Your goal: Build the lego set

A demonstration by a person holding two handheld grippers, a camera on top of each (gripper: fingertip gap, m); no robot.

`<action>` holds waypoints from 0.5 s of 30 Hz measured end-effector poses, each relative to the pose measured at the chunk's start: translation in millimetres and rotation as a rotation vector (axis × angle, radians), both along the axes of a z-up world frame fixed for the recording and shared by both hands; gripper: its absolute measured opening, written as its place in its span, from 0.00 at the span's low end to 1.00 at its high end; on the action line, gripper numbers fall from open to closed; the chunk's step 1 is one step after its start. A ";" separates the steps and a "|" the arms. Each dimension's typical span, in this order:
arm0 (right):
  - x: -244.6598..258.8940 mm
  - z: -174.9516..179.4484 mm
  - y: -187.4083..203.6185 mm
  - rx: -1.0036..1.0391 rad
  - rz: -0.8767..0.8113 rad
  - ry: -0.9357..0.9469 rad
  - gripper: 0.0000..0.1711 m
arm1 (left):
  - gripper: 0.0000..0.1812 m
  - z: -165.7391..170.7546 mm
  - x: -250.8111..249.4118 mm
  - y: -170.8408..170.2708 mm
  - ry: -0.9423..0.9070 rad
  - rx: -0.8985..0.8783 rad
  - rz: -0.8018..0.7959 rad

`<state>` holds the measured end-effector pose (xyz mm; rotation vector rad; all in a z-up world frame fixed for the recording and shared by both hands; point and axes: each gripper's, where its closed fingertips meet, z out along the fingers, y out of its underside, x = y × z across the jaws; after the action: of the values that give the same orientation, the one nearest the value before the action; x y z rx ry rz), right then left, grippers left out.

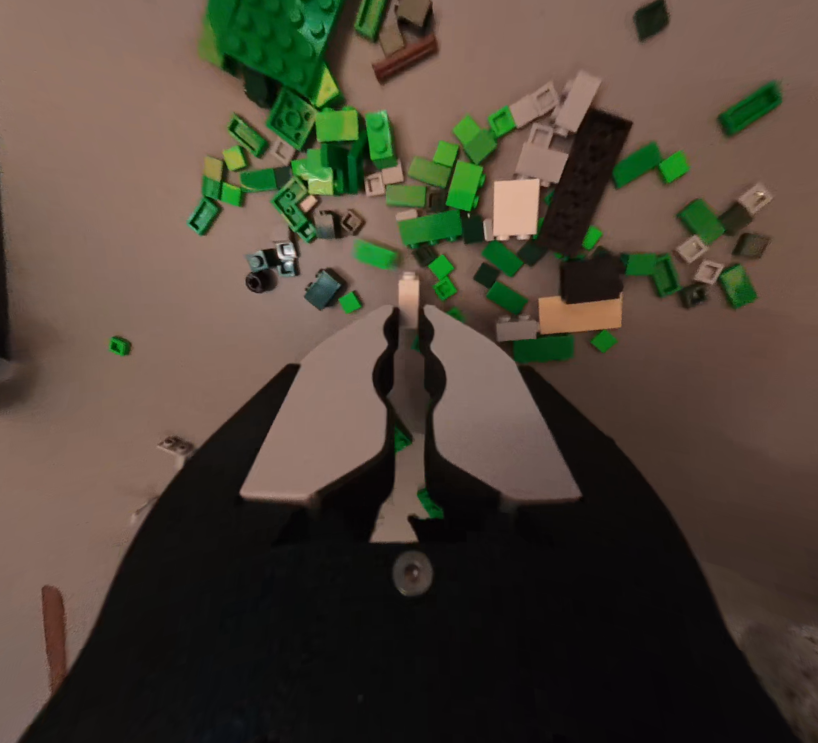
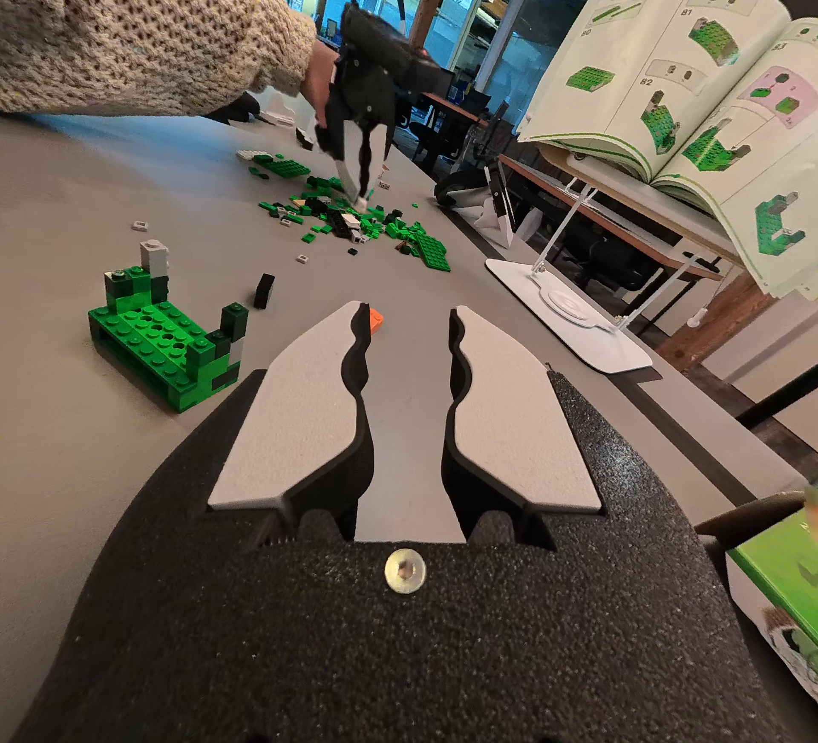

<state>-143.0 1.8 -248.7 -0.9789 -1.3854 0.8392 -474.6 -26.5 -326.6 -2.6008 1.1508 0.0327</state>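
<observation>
Nearest in the right wrist view, the right tool [image 2: 409, 312] hovers released, its jaws parted over bare grey worktop [image 2: 66, 199], with a small orange piece [image 2: 376, 320] beside the left fingertip. Left of it stands the partly built green brick model with a grey top stud [image 2: 166, 334]; a small black brick [image 2: 264, 290] stands apart just beyond. To the right, near the worktop's edge, a white wire stand [image 2: 571, 314] carries the open instruction booklet [image 2: 690, 102]. Farther off lies the loose heap of green, grey and black bricks [image 2: 354, 221]. There the left tool [image 1: 408, 312] is clenched on a slim pale grey brick [image 1: 408, 294], raised over the heap's near edge, held by a hand [image 2: 318, 80] in a knitted beige sleeve [image 2: 146, 27]. A long green studded plate [image 1: 294, 4] lies at the heap's far left.
</observation>
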 end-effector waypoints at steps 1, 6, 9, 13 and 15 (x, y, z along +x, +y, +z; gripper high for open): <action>0.0 0.0 0.1 -0.001 0.000 0.000 0.20 | 0.11 4.2 -2.3 4.6 0.025 0.039 0.006; -0.2 -0.2 -0.6 0.002 0.003 -0.002 0.19 | 0.04 54.3 92.3 12.9 -0.205 0.265 -0.120; 0.0 0.3 0.3 0.003 -0.004 0.002 0.19 | 0.04 65.9 174.0 14.2 -0.303 0.333 -0.187; 5.6 1.7 17.5 -0.001 -0.110 0.007 0.18 | 0.04 46.9 257.8 15.8 -0.322 0.260 -0.247; 9.5 3.2 24.3 -0.024 -0.140 0.016 0.18 | 0.04 38.3 286.9 17.3 -0.347 0.208 -0.273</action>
<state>-133.5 26.1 -245.5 -1.0724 -1.2802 0.7582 -187.7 -9.2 -288.3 -2.1423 1.2799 -0.3259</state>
